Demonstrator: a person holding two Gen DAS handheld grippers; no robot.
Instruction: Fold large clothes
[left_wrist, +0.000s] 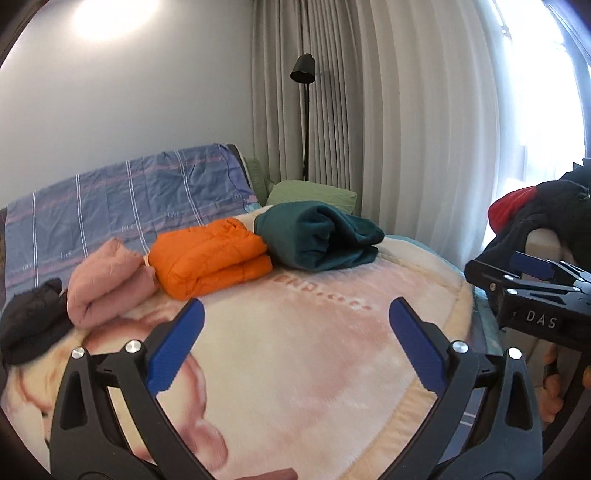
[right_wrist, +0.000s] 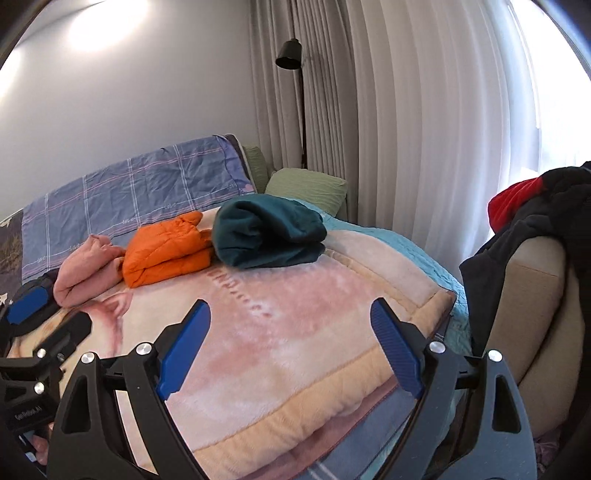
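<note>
Both grippers, left gripper (left_wrist: 295, 321) and right gripper (right_wrist: 290, 321), hover with jaws apart and empty above the blanket (left_wrist: 295, 369); far along it lie folded pink (left_wrist: 107, 288), orange (left_wrist: 210, 254) and teal clothes (left_wrist: 317, 240).

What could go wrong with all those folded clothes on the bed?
1. The dark green bundle is rolled loosely and leans against the orange jacket; a nudge might undo it.
2. The heap of black and red clothes hangs over the beige chair's edge and might slide off when pulled.
3. Both grippers, left and right, are open and empty, close together, so they could bump.
</note>
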